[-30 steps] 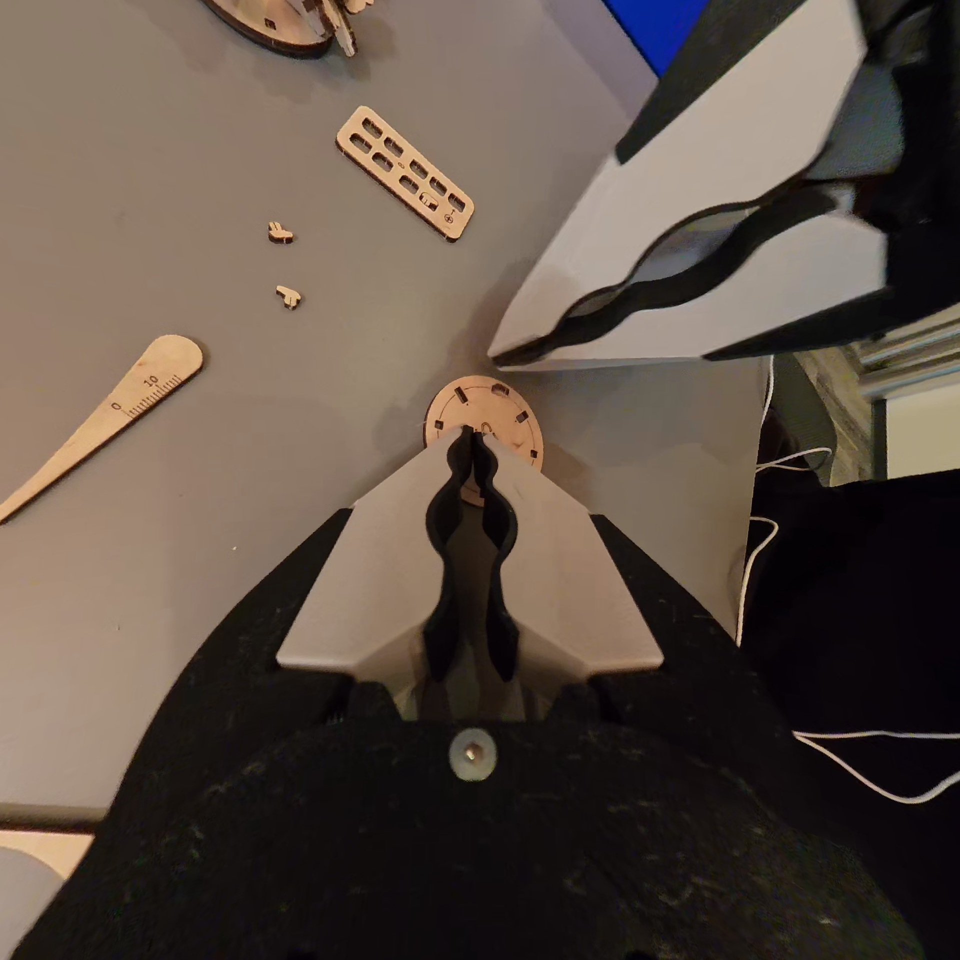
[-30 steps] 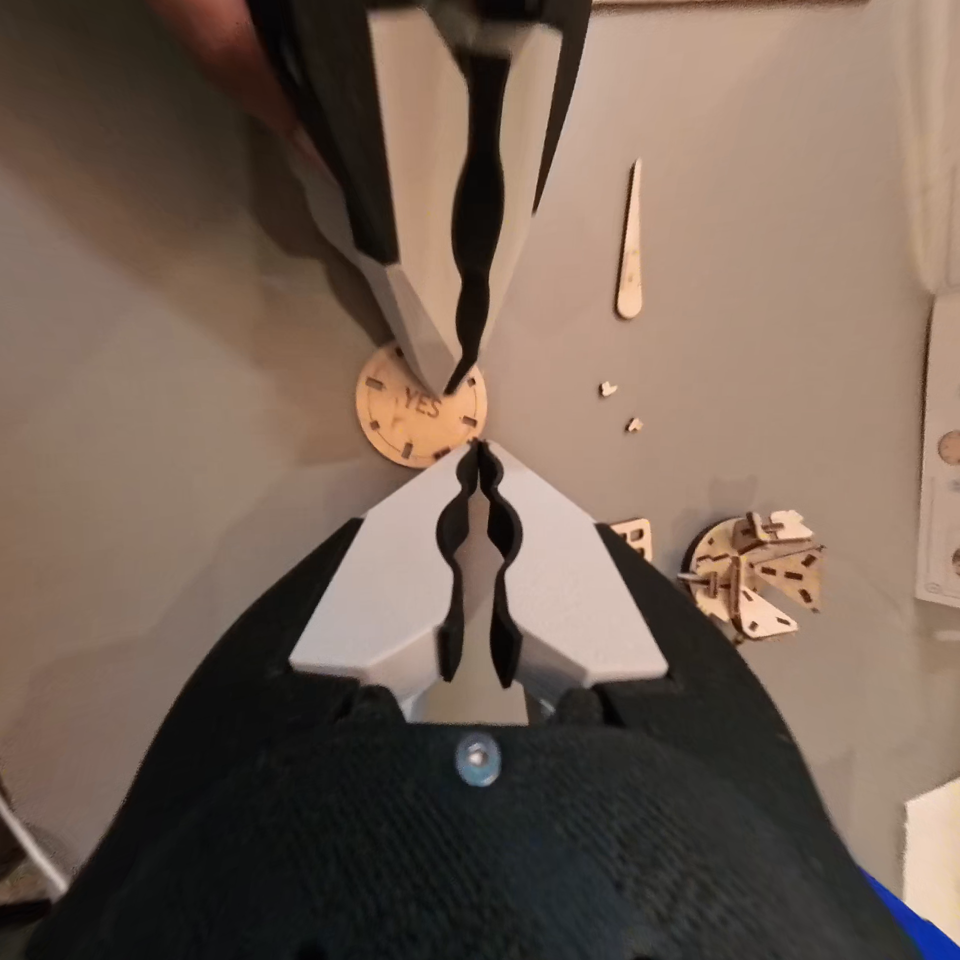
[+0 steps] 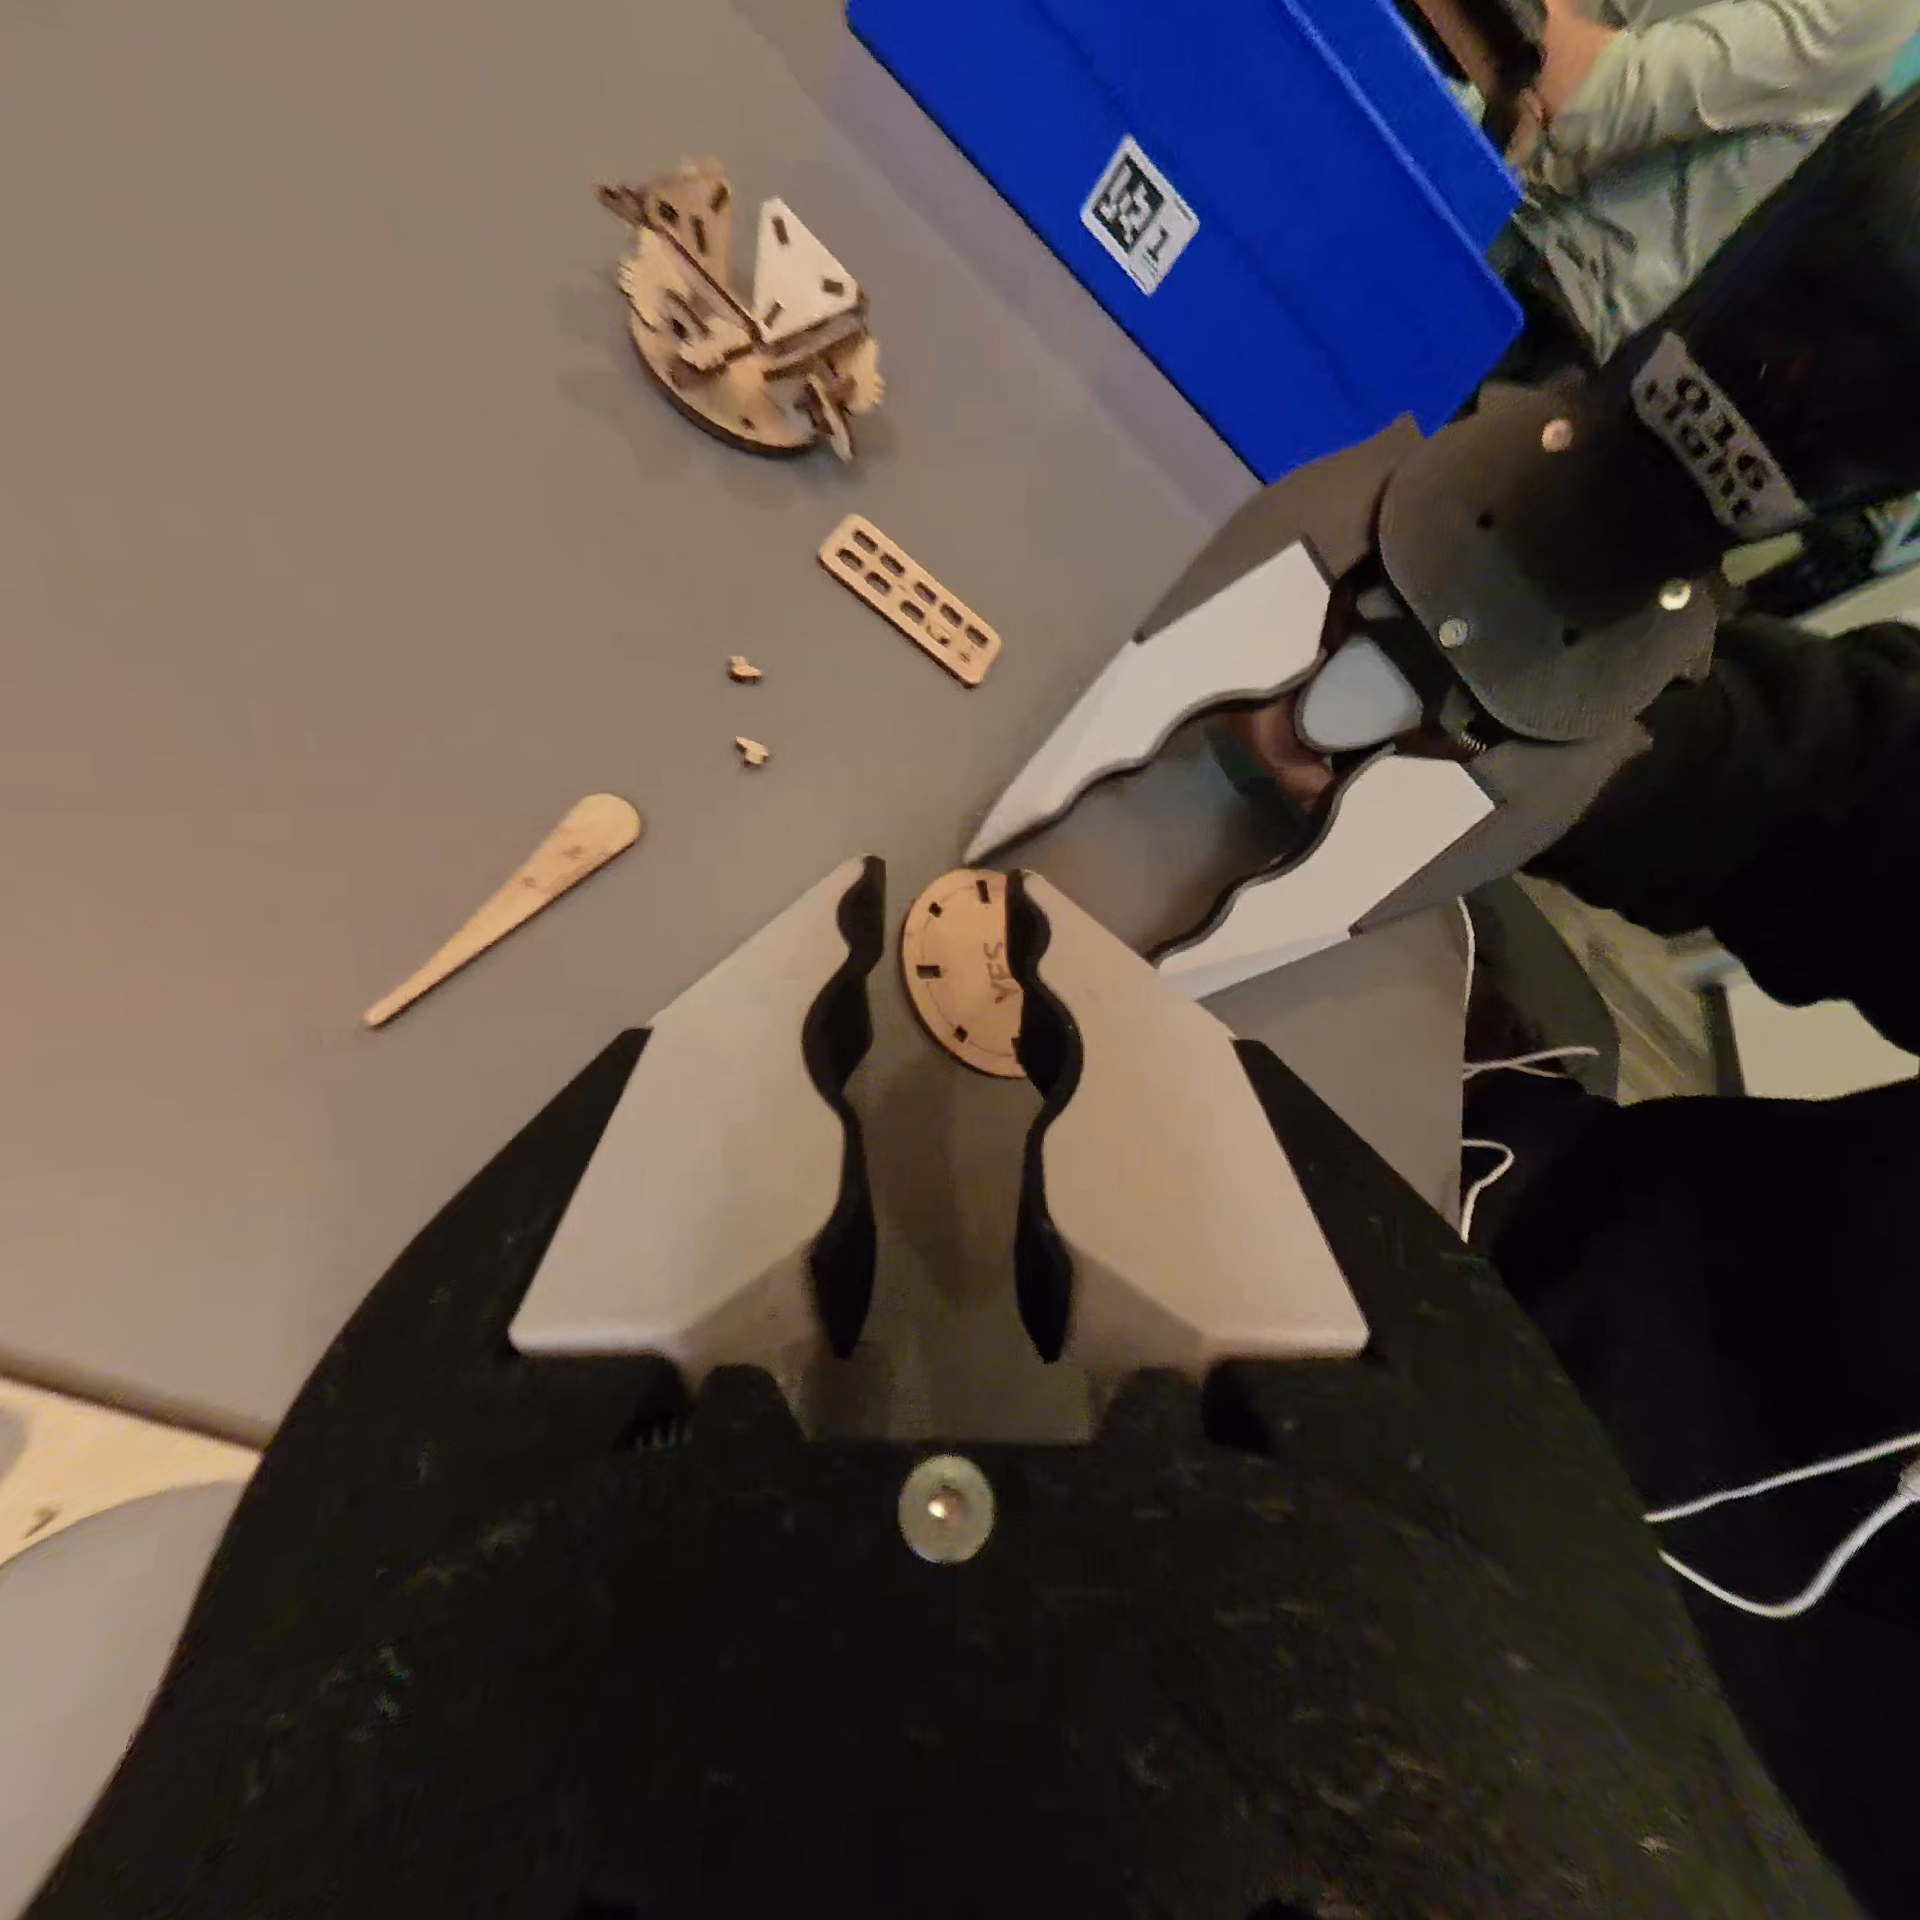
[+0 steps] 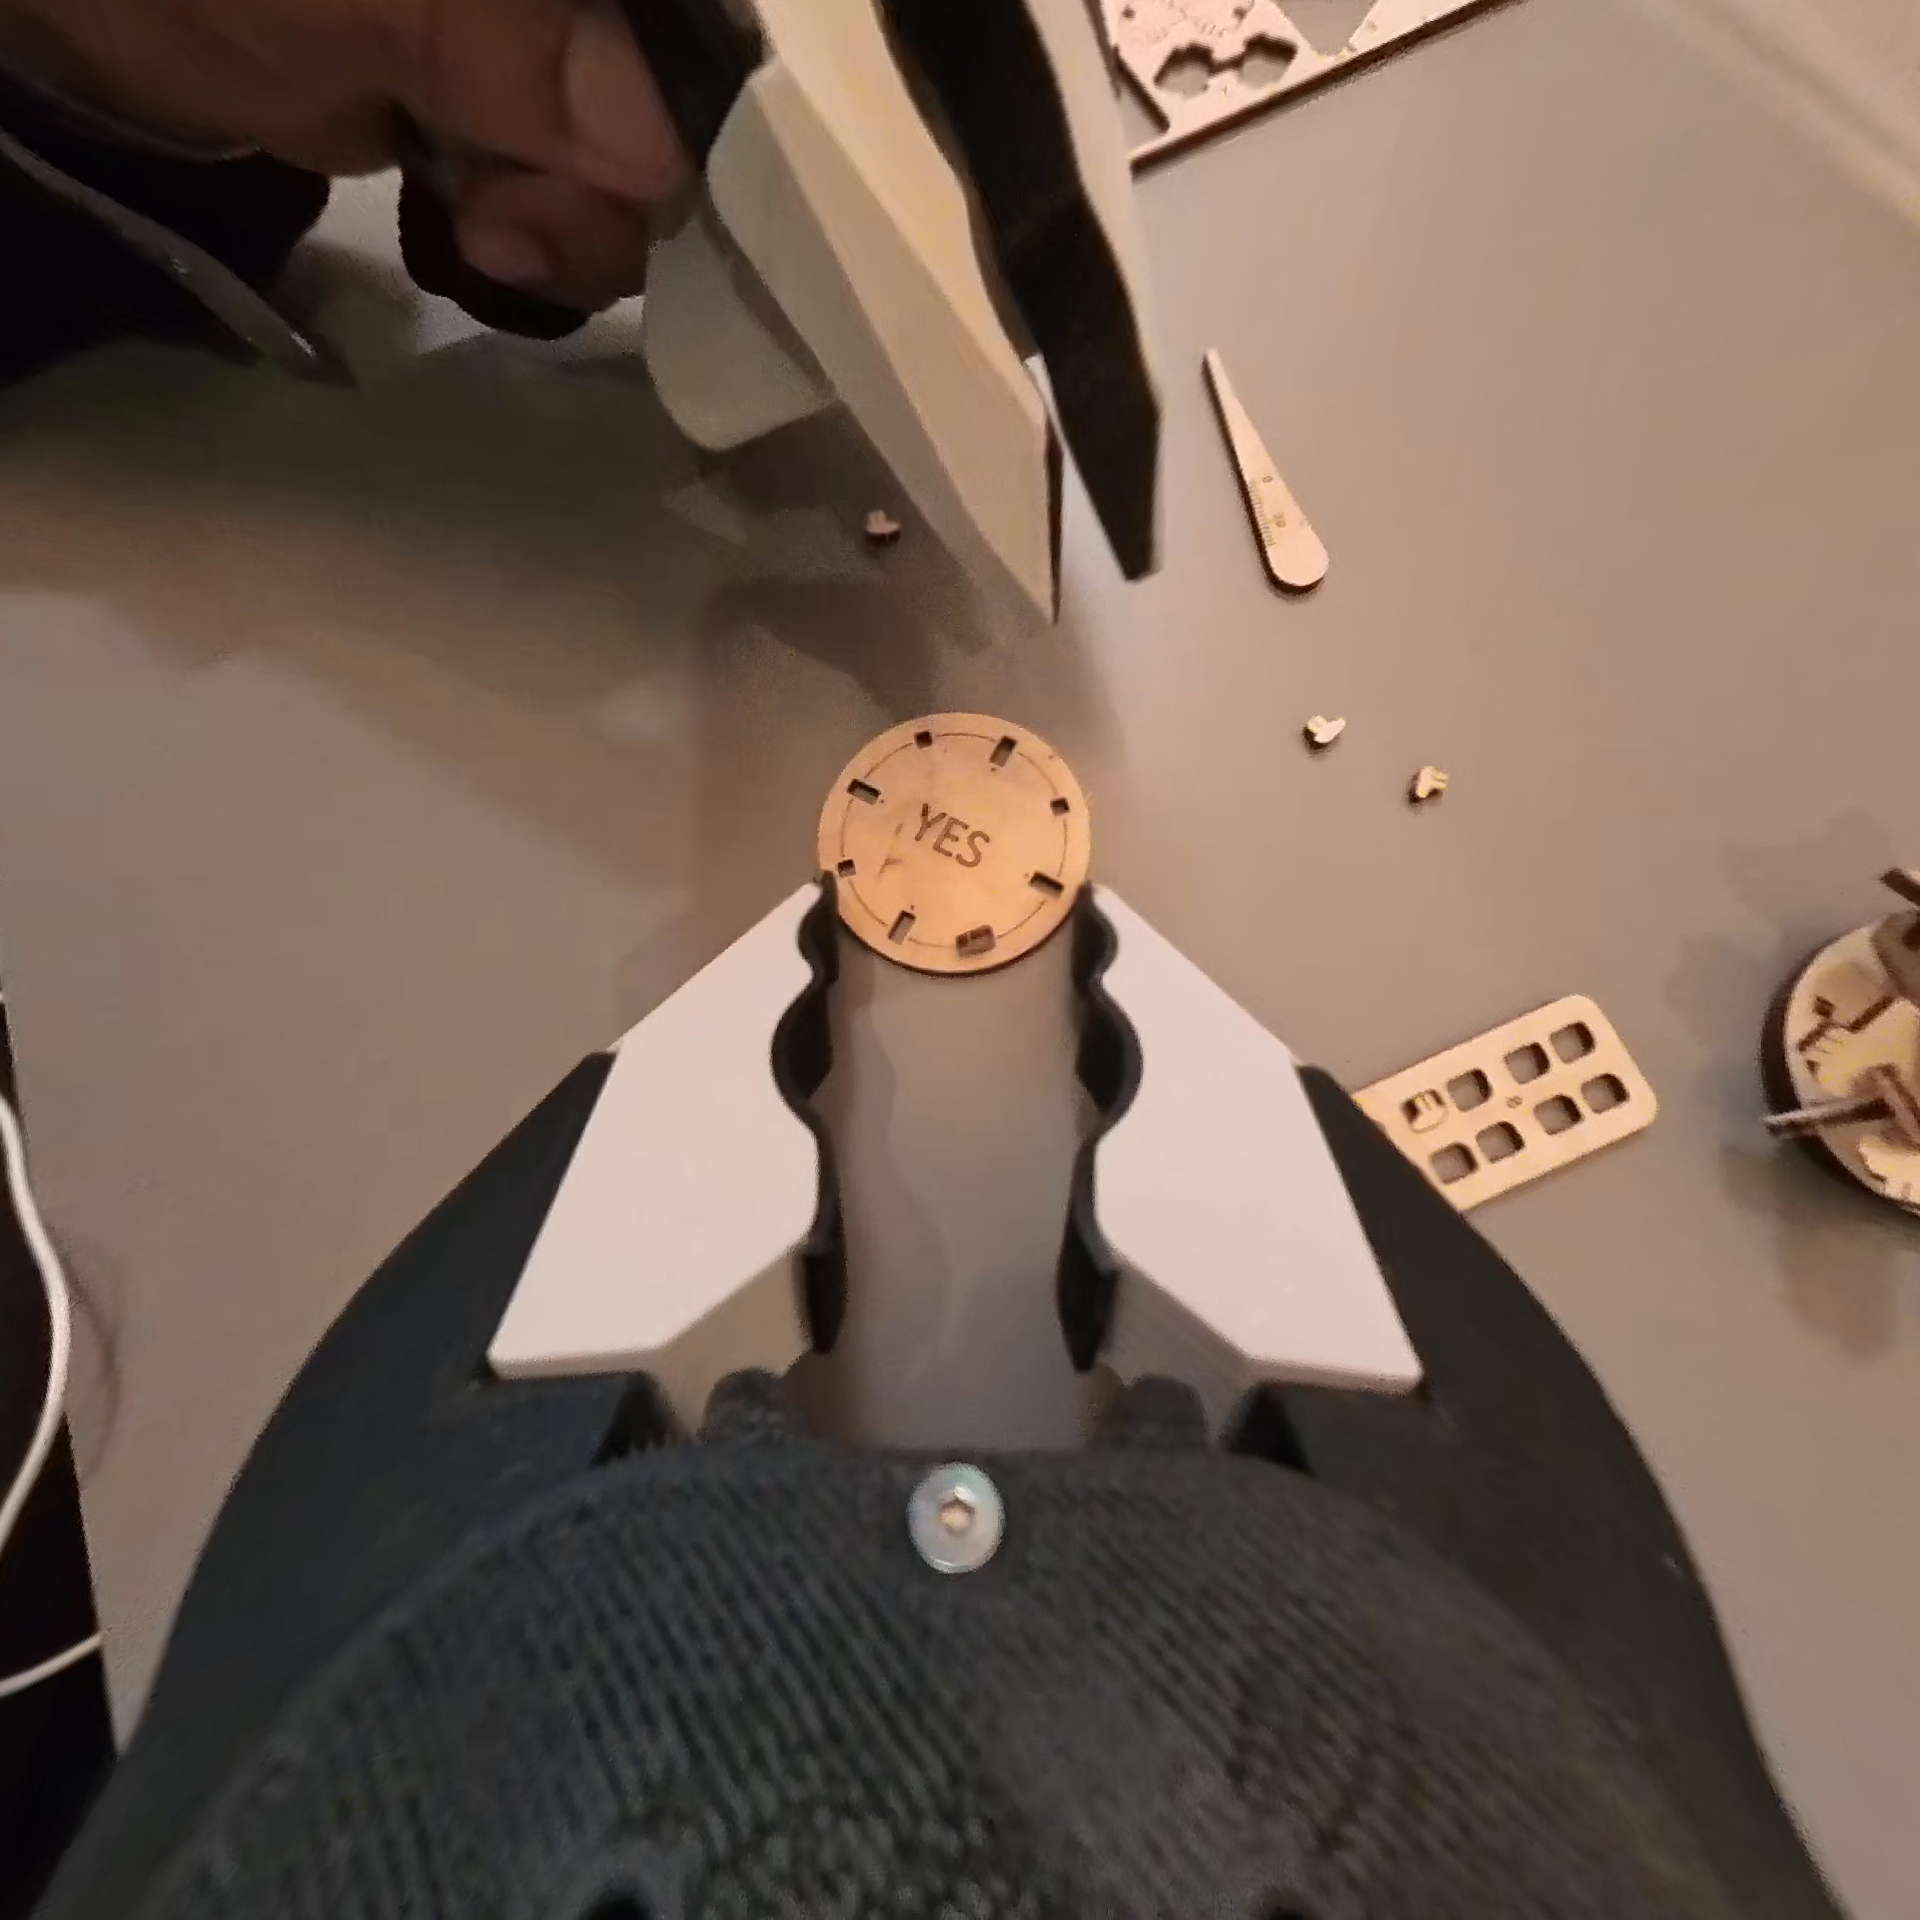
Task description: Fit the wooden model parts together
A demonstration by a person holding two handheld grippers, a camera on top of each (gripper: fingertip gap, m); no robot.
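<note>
Wooden disc (image 4: 954, 847) lies flat on the grey table (image 4: 312, 935) at centre frame in our right view; our right gripper (image 4: 954, 902) has fingers apart w/ tips flanking the disc's near edge, whether pads touch we can't tell. Our left gripper (image 3: 951, 883), also parted and holding nothing, hangs over the same disc (image 3: 961, 971), probably so both reach it. Free room lies lower left; slotted strip (image 4: 1507, 1132), two small bits (image 4: 1325, 730) and pointer stick (image 4: 1273, 488) crowd the right side.

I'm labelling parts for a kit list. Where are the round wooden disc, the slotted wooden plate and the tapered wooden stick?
Disc (image 4: 954, 844): right wrist view, centre of its face.
Slotted plate (image 4: 1507, 1103): right wrist view, middle, between its slot rows.
Stick (image 3: 509, 906): left wrist view, mid-length.
</note>
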